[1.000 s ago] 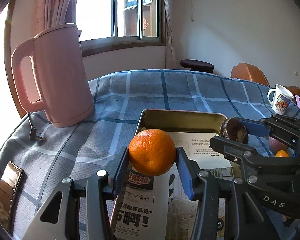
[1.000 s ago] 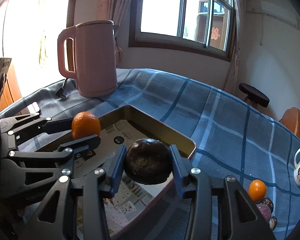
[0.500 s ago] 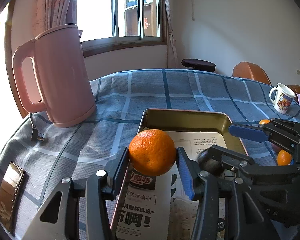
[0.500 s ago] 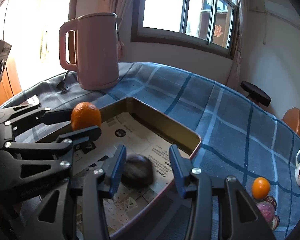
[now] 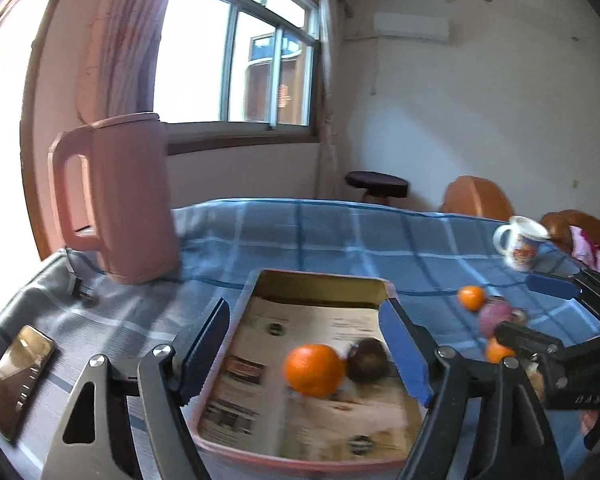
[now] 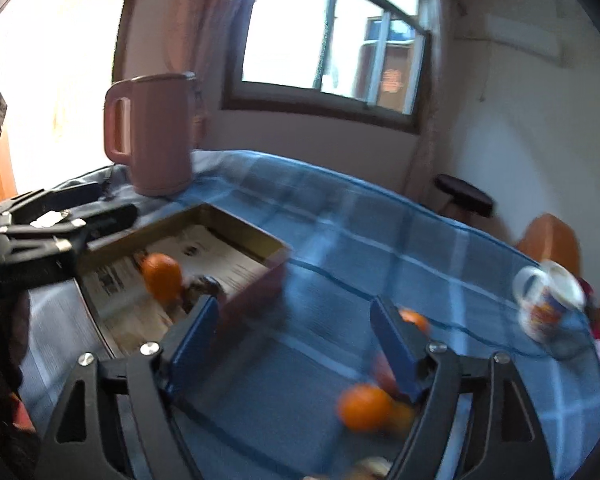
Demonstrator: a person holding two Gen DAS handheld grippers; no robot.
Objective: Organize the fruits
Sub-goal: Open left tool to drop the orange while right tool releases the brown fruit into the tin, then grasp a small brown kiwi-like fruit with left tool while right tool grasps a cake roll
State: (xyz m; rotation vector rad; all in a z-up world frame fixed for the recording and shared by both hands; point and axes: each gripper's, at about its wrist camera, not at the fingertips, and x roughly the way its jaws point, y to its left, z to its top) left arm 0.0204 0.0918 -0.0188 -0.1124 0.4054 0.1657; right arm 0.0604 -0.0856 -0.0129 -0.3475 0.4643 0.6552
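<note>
Your left gripper [image 5: 312,344]: jaws have just been opening, now wide, pads touching nothing. Your right gripper [image 6: 296,344]: jaws have just been opening, wide, nothing held, over the blue checked tablecloth [image 6: 340,240]. Orange [image 5: 314,369]: round, no clear long axis, lying on the printed paper in the tray [image 5: 324,278]. Dark round fruit [image 5: 367,360]: just right of it, touching. Loose fruits [image 6: 364,406]: on the cloth right of the tray. Pink kettle [image 5: 128,196]: upright, handle left. Mug [image 5: 520,244]: far right.
</note>
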